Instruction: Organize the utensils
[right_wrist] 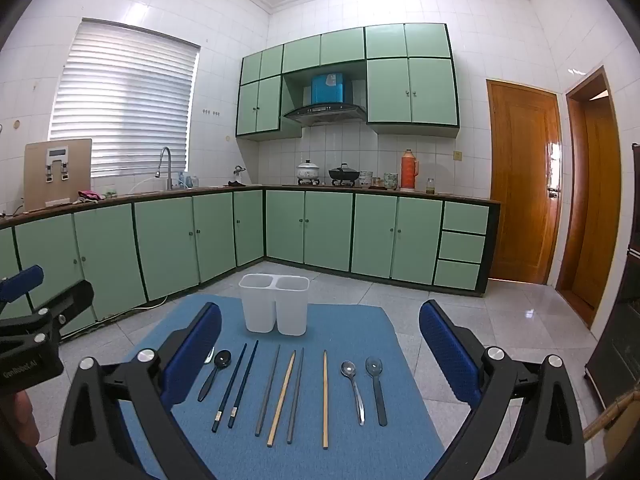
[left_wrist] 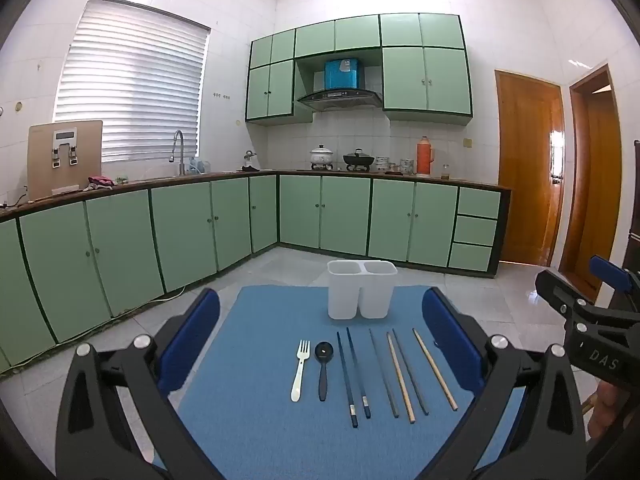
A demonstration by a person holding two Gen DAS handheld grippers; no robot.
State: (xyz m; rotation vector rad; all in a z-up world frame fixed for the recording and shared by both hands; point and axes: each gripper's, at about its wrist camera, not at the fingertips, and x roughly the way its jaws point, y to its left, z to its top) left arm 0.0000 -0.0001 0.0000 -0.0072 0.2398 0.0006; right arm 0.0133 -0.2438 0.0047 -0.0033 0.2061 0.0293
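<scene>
A blue mat (left_wrist: 256, 432) (right_wrist: 360, 448) covers a small table, with a white two-compartment holder (left_wrist: 361, 294) (right_wrist: 275, 304) upright at its far edge. In a row in front of it lie a white fork (left_wrist: 300, 368), a black spoon (left_wrist: 323, 368) (right_wrist: 216, 372), dark blue chopsticks (left_wrist: 352, 376) (right_wrist: 236, 390), grey chopsticks (left_wrist: 384, 372) (right_wrist: 268, 390), bamboo chopsticks (left_wrist: 400, 376) (right_wrist: 325, 398), a metal spoon (right_wrist: 354, 388) and a dark clear spoon (right_wrist: 377, 384). My left gripper (left_wrist: 320, 340) and right gripper (right_wrist: 320, 348) both hover open above the near side of the mat, with nothing between their fingers.
Green kitchen cabinets (left_wrist: 192, 228) run along the left and back walls, with a sink, pots and an orange thermos (left_wrist: 423, 156) on the counter. Wooden doors (right_wrist: 520, 184) stand at the right. Tiled floor surrounds the table. A dark cabinet (right_wrist: 624, 344) stands at the far right.
</scene>
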